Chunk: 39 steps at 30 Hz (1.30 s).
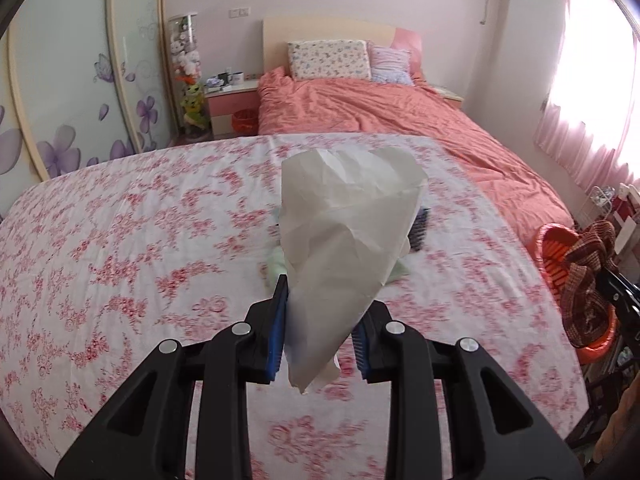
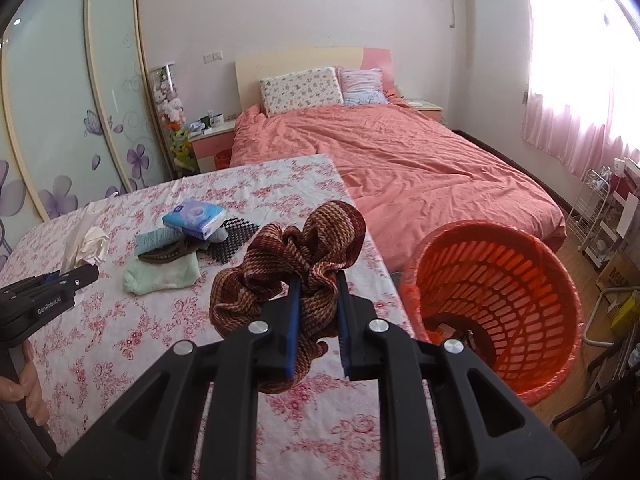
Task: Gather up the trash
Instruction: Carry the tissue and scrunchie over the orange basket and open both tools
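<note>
Right now the left gripper [image 1: 322, 312] is clamped on a crumpled white tissue sheet [image 1: 348, 232], held up over the table w/ pink floral cloth [image 1: 120, 260]. Right gripper [image 2: 318, 308] is closed on a brown-and-tan striped fabric scrunchie [image 2: 296, 252], just beside the orange plastic lattice wastebasket [image 2: 500, 292] at the table's edge. On the table: blue tissue pack [image 2: 196, 218], pale green sock [image 2: 160, 278], black mesh mat [image 2: 236, 240].
</note>
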### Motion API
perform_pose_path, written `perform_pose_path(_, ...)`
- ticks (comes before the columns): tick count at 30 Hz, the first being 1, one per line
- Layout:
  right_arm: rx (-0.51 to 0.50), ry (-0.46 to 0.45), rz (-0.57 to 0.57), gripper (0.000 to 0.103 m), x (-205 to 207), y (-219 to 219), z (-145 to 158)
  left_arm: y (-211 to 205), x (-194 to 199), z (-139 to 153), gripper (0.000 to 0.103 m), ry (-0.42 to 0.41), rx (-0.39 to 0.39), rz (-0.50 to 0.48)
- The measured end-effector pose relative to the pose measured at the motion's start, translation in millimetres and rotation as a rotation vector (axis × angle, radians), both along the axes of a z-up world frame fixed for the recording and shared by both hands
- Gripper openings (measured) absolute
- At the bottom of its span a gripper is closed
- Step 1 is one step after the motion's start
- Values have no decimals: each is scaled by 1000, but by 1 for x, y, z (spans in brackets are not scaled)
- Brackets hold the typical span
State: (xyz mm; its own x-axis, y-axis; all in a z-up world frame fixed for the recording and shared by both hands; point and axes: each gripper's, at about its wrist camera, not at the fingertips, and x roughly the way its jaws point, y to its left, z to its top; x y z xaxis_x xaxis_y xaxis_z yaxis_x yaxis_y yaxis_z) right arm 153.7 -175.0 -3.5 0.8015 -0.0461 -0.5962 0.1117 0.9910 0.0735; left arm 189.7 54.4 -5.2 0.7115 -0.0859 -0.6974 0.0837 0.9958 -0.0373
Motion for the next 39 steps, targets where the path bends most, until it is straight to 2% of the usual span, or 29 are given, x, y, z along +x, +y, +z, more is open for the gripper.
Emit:
perform_pose_path(10, 3, -59, -119, 17, -31, -54, 20, -62, -8, 13, 29, -26, -27, -135)
perform_pose_path(16, 21, -79, -207, 17, -43, -99, 21, -109, -13, 14, 29, -9, -90, -242)
perform_pose_path(26, 61, -74, -314, 17, -47, -167, 3, -206, -15, 10, 29, -18, -131, -462)
perform_pose_path(32, 115, -52, -352, 17, -36, -207, -12, -258, -1, -6, 29, 19, -123, -531)
perform_pose_path(34, 143, -40, -352, 22, -29, -221, -20, -272, 7, -15, 31, 47, -121, -544)
perform_pose_path(35, 167, -32, -349, 28, -24, -228, -25, -277, 5, -15, 32, 57, -116, -541)
perform_pose_path(39, 227, -6, -354, 42, -15, -246, -43, -281, 15, -30, 53, 97, -93, -503)
